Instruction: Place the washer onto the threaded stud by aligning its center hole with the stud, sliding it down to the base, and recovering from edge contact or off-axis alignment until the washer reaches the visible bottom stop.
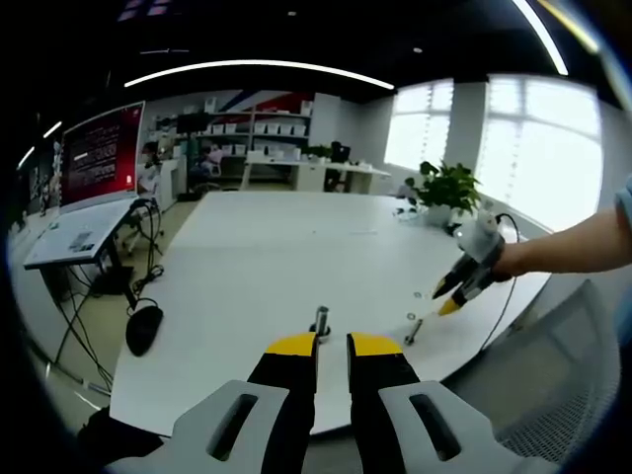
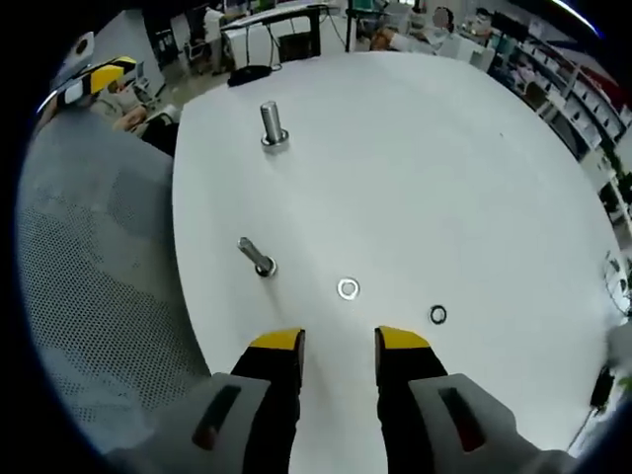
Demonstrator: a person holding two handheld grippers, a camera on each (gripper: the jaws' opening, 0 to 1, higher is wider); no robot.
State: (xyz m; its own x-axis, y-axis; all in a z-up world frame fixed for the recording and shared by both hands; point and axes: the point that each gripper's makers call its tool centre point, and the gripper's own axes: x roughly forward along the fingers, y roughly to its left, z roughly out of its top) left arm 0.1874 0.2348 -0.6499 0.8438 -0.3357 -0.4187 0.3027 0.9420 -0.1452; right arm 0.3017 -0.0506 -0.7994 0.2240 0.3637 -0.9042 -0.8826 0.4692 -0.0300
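An upright threaded stud (image 1: 321, 321) stands on the white table (image 1: 267, 257), just beyond my left gripper (image 1: 333, 348), which is open and holds nothing. The same stud (image 2: 274, 123) appears far off in the right gripper view. A second bolt (image 2: 259, 257) leans on the table to the left of a silver washer (image 2: 348, 288), and a dark ring (image 2: 437, 314) lies to that washer's right. My right gripper (image 2: 340, 341) hovers open and empty just short of the silver washer. In the left gripper view the right gripper (image 1: 456, 291) is held by a hand near the leaning bolt (image 1: 413, 333).
A grey mesh chair (image 2: 89, 296) sits beside the table's near edge. A potted plant (image 1: 449, 188) stands at the far right of the table. A black mouse (image 1: 144, 326) lies near the left edge, and a screen (image 1: 99, 153) stands beyond it.
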